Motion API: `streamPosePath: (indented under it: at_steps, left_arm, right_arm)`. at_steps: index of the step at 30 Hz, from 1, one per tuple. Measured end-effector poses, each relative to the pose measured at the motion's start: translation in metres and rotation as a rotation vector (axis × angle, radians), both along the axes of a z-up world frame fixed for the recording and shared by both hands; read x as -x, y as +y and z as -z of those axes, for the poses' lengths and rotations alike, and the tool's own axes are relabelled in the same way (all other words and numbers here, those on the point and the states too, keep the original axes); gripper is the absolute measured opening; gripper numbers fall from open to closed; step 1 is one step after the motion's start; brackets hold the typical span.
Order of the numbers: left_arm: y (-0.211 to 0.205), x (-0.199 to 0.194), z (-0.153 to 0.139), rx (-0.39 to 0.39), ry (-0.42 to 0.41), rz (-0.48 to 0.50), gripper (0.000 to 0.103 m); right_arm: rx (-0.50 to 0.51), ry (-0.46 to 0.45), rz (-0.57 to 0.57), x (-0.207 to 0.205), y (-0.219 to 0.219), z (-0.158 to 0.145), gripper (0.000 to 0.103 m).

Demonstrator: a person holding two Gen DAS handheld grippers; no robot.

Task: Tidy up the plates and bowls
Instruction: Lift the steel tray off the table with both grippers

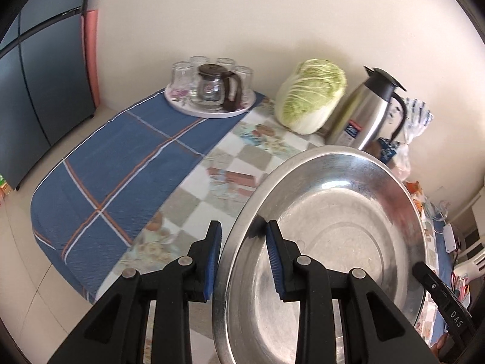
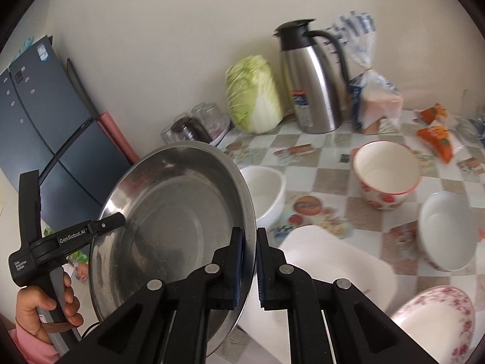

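Observation:
A large steel basin (image 1: 333, 230) is held tilted above the table between both grippers. My left gripper (image 1: 244, 257) straddles its left rim with the jaws wide apart, not pressing it. My right gripper (image 2: 249, 268) is shut on the basin's right rim (image 2: 247, 212). The left gripper also shows in the right wrist view (image 2: 119, 221) at the far rim. On the table stand a white bowl (image 2: 266, 194), a strawberry-pattern bowl (image 2: 385, 176), another white bowl (image 2: 445, 230), a white plate (image 2: 339, 261) and a pink floral plate (image 2: 439, 324).
A cabbage (image 1: 309, 97), a steel thermos jug (image 1: 369, 109), a bagged loaf (image 2: 376, 100) and orange snack packs (image 2: 436, 133) line the wall. A tray with glasses and a glass teapot (image 1: 212, 91) sits at the far left on the blue cloth (image 1: 121, 163). A fridge (image 1: 39, 85) stands to the left.

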State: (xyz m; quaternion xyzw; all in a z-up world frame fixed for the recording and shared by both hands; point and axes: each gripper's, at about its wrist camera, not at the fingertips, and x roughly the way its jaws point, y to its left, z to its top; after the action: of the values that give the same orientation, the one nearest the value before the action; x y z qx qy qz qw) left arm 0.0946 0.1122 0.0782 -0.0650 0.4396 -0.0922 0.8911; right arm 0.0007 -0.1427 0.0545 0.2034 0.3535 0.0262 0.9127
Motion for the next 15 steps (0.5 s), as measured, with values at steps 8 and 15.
streamPosePath:
  at_steps: [8,15]
  left_arm:
    - [-0.063,0.011,-0.016,-0.004,-0.026,0.081,0.031]
    - [-0.115,0.021,-0.02,0.0,-0.035,0.167,0.031]
  right_arm:
    - [-0.037,-0.027,0.105,0.03,-0.052,-0.009,0.009]
    - [-0.065,-0.051,0.202,0.061,-0.092,-0.012,0.009]
